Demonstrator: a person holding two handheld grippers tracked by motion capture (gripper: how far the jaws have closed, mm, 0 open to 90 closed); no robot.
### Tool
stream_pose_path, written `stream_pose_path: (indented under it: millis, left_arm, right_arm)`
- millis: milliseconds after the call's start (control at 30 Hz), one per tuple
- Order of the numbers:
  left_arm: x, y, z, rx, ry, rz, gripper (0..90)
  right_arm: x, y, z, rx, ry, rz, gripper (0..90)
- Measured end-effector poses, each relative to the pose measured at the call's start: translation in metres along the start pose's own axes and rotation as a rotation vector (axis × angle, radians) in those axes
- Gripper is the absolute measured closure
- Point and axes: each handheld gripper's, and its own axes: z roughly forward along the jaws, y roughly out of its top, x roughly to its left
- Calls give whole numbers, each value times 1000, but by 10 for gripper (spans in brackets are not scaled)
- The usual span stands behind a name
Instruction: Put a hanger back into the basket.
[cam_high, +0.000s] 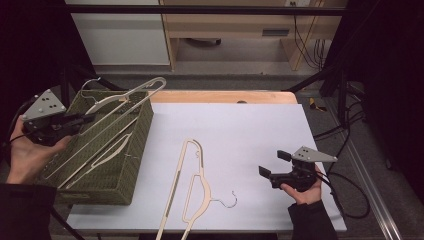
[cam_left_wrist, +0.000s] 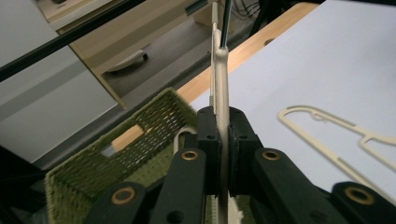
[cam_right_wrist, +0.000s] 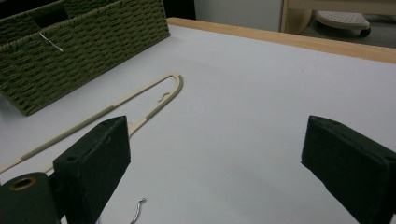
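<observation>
Clamped between the black jaws of the left hand-held gripper (cam_left_wrist: 223, 144) is a cream hanger (cam_left_wrist: 220, 88), its thin edge rising straight up between the pads in the left gripper view. From above, that left hand-held gripper (cam_high: 82, 119) sits at the far left of the scene, held in a hand (cam_high: 25, 150) just outside the left wall of a green woven basket (cam_high: 132, 165). The held hanger (cam_high: 127, 95) reaches from the pads across the basket's far end, its long loop passing over the far right corner and its wire hook curling above the far left rim. More cream hangers (cam_high: 97, 152) lie slanted inside the basket.

At the near right, the right hand-held gripper (cam_high: 272, 164) is held low over the white surface (cam_high: 240, 125), its jaws standing wide with nothing between them; in its own view only bare surface (cam_right_wrist: 243, 102) shows between the pads. Between the basket and this gripper, another cream hanger (cam_high: 187, 185) lies flat on the surface, its hook pointing right and its long end running off the near edge. The same lying hanger (cam_right_wrist: 140, 105) shows beyond the right gripper's pad, with the basket (cam_right_wrist: 79, 51) farther left.
</observation>
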Motion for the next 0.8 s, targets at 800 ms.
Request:
stream_pose_path:
  millis: [800]
  left_arm:
    - [14, -69, 29, 110, 119, 129, 858]
  right_arm:
    - [0, -1, 2, 9, -4, 3, 85]
